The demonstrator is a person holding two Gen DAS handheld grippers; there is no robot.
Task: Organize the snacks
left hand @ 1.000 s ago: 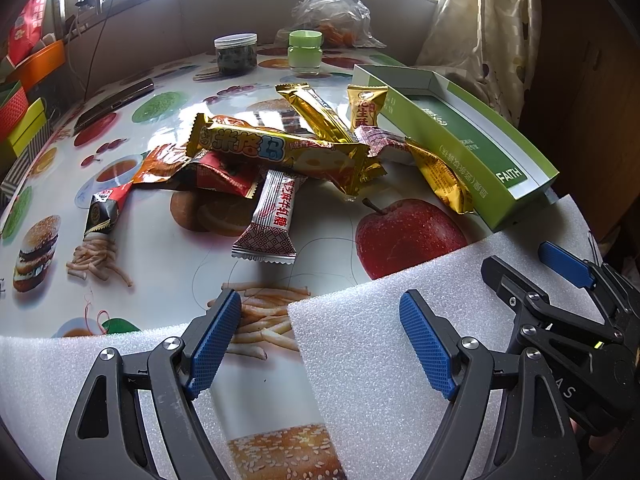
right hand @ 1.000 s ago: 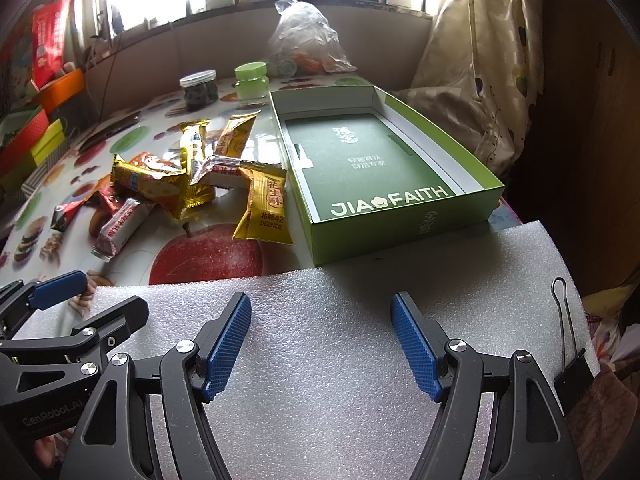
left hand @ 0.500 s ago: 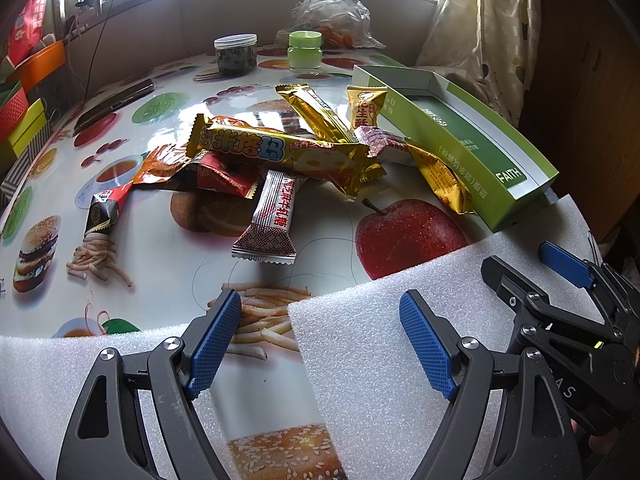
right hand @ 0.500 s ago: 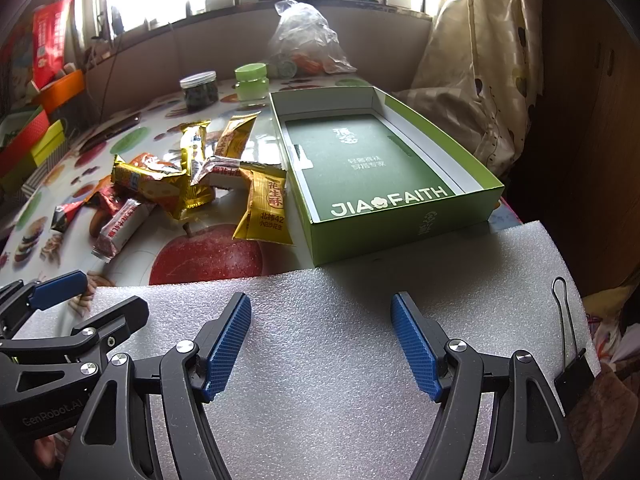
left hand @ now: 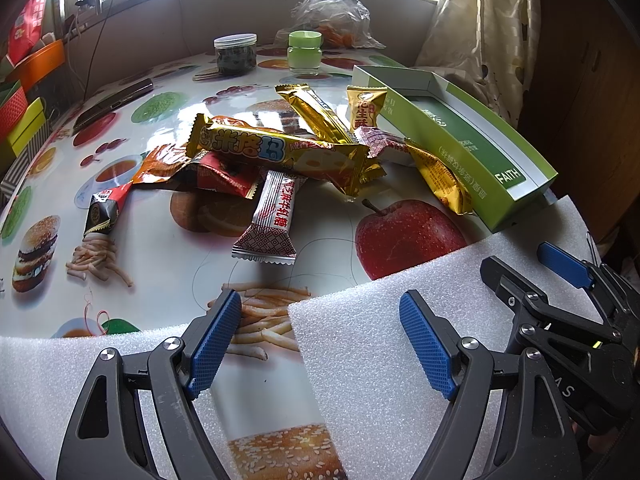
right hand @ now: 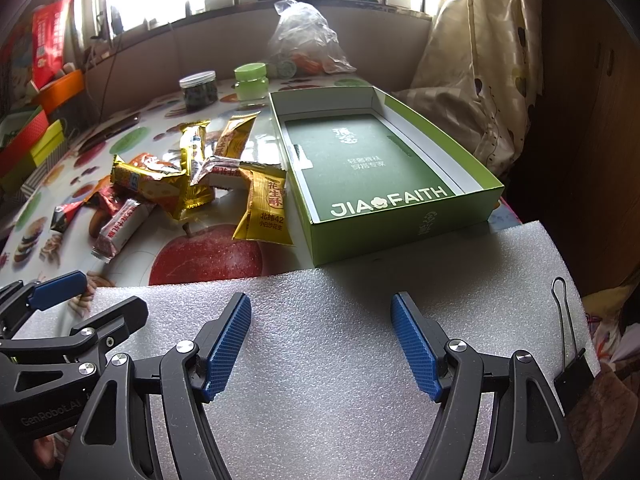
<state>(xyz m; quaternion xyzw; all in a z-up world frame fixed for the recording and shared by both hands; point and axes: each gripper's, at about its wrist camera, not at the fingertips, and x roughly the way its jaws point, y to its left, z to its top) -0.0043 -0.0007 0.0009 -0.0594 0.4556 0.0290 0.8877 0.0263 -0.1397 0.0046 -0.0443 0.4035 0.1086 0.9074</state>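
Left gripper [left hand: 320, 340] and right gripper [right hand: 321, 340] both spread wide and grasping nothing, parked low over white foam padding [right hand: 340, 360] at the near table edge. Nothing sorted yet, apparently: green box [right hand: 404, 232] bare inside, every wrapper outside it. Ahead of the left gripper, well apart, a heap of snack bars [left hand: 276, 152], the white-and-red bar [left hand: 272, 220] nearest; just beside the box, ahead-left of the right gripper, a gold peanut-candy packet [right hand: 266, 210].
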